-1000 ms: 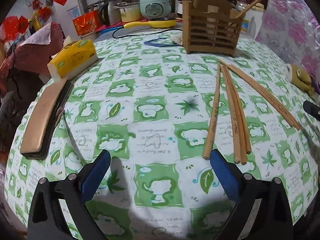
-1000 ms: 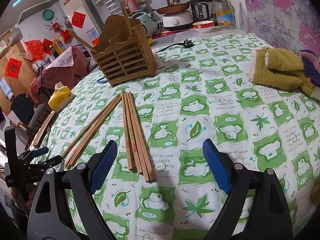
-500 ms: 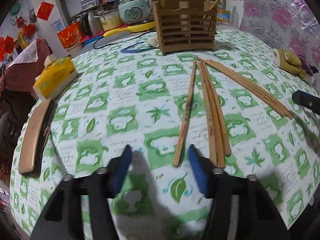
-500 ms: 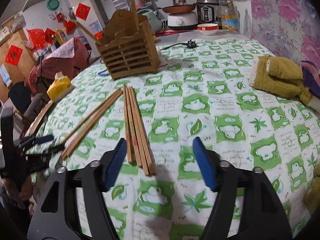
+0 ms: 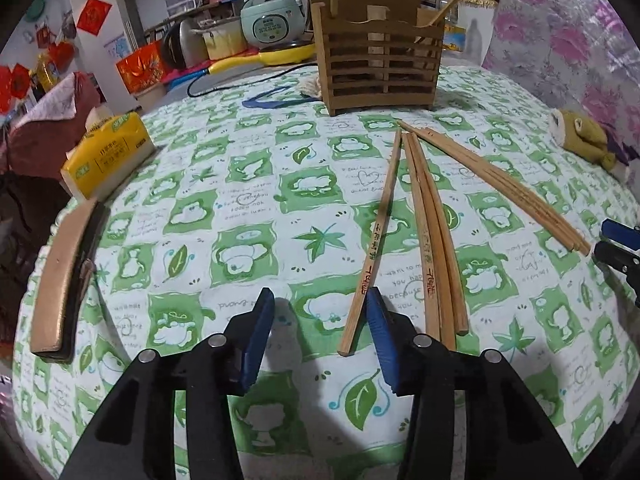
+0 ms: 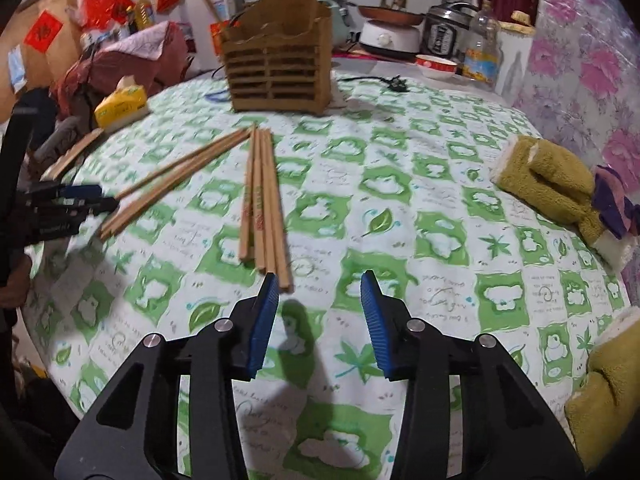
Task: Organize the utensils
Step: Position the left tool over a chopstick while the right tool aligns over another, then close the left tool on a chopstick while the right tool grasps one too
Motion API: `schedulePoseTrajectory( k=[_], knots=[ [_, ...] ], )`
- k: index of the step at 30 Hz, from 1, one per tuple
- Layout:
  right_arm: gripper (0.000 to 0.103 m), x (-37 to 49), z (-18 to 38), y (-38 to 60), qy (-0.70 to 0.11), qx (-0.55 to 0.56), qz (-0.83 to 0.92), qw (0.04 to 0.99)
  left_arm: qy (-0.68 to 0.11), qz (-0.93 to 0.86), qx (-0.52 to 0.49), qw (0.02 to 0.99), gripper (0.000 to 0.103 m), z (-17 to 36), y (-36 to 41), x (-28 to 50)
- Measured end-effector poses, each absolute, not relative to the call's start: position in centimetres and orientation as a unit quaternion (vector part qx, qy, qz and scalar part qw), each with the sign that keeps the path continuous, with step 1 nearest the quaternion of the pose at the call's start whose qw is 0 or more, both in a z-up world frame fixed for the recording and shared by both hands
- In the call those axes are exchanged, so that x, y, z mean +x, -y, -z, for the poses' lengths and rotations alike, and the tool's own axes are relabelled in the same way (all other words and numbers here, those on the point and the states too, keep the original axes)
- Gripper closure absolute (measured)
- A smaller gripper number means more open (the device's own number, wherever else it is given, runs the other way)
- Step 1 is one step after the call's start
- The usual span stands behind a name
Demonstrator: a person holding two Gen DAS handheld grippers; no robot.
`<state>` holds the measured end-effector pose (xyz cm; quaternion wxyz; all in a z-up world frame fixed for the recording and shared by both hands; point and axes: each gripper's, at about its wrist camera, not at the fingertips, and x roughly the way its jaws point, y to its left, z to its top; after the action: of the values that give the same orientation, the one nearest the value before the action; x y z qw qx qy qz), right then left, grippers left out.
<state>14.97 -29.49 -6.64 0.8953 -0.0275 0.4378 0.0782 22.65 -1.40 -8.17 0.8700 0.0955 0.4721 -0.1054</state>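
Green-and-white checked cloth (image 5: 248,208) covered the table, with a slatted wooden holder (image 5: 380,68) at its far side and loose chopsticks (image 5: 430,232) lying before it. Left gripper (image 5: 320,320) hovered half open and empty beside one chopstick's (image 5: 372,252) near end; right gripper (image 6: 318,304) was closing on nothing, just beside another bundle (image 6: 262,204).

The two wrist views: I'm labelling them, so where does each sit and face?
Left wrist: on the left gripper, angled down at the chopsticks, facing the wooden holder; right gripper at the right edge.
Right wrist: on the right gripper, jaws closing on nothing; left gripper and a hand at the left edge.
Shared: chopsticks, holder, tissue pack.
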Motion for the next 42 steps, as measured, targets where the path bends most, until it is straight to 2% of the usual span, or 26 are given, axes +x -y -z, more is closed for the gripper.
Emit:
schedulePoseTrajectory(
  k=[4,10,17,28,34,37,39,42],
  knots=[
    [0.062,15.2,7.5,29.1,-0.456,-0.036,-0.066,0.887,-0.468,0.100,0.108,0.872,0.055,8.2,1.7,22.5],
    [0.070,15.6,7.5,30.9,-0.463,0.010,-0.035,0.885,-0.470,0.097,0.104,0.871,0.051,8.1,1.4,22.6],
    [0.070,15.1,7.3,28.7,-0.446,-0.049,-0.049,0.892,-0.470,0.098,0.101,0.871,0.050,8.1,1.3,22.6],
    [0.070,15.3,7.3,26.8,-0.451,-0.084,-0.062,0.886,-0.469,0.096,0.104,0.872,0.049,8.2,1.4,22.7],
    [0.074,15.8,7.3,26.8,-0.458,-0.070,-0.071,0.883,-0.469,0.094,0.107,0.872,0.048,8.2,1.4,22.6],
    [0.083,16.3,7.4,26.2,-0.457,-0.077,-0.071,0.883,-0.468,0.095,0.109,0.872,0.048,8.2,1.6,22.6],
    [0.095,16.8,7.5,25.9,-0.458,-0.074,-0.076,0.883,-0.467,0.098,0.111,0.872,0.048,8.2,1.6,22.6],
    [0.096,17.0,7.5,26.0,-0.457,-0.067,-0.077,0.884,-0.467,0.110,0.109,0.871,0.053,8.2,1.7,22.5]
  ],
)
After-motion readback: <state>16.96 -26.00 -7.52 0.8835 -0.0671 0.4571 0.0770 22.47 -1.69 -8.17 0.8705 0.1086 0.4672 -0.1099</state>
